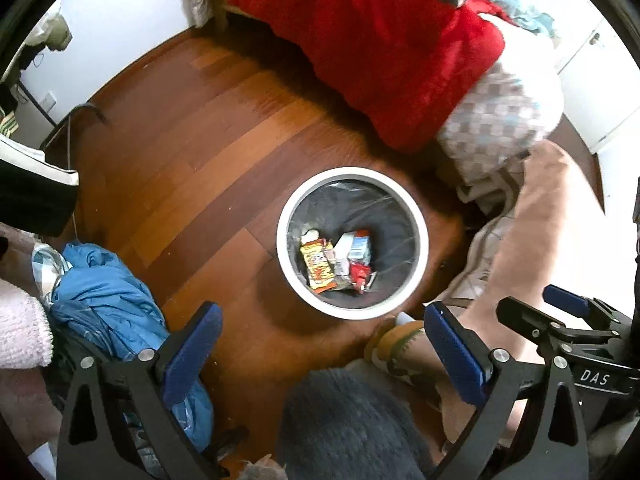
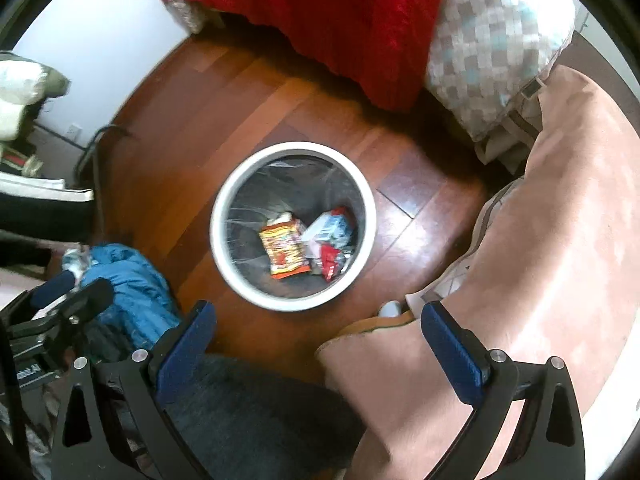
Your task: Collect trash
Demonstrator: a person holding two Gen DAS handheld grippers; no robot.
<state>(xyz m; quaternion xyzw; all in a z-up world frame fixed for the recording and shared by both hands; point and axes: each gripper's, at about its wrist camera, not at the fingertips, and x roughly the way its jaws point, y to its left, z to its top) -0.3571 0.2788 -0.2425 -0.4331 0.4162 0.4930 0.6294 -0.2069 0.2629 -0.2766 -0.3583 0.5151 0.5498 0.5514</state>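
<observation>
Both held high above the white bin (image 1: 416, 216), looking straight down into it. Left gripper (image 1: 322, 344) with fingers spread wide apart and nothing between them; right gripper (image 2: 318, 340) likewise spread and empty. Inside the bin, on its clear liner: a yellow-orange snack wrapper (image 1: 318, 266), a white and red carton (image 1: 354, 246) just beside it, and small red wrappers (image 1: 360, 276) against the carton's near side. So a good share of the collecting apparently done, with several pieces already at the bottom of the bin. Around the bin, mostly bare wooden floor (image 1: 192, 128). Just beyond the bin's near rim, a small pale object (image 2: 390, 309) at the edge of the pink blanket (image 2: 560, 240), too small to tell whether trash or part of a slipper. Left of the bin, a crumpled blue garment (image 1: 104, 288) with a checked scrap beside it, probably laundry rather than litter. Beyond the bin, a red blanket (image 1: 380, 48) hanging off the bed and a checked pillow (image 2: 492, 40). No obvious loose wrapper anywhere on the floor near the bin. Probably near the end, then: either done, or left with a search farther from the bin for anything hidden under cloth.
</observation>
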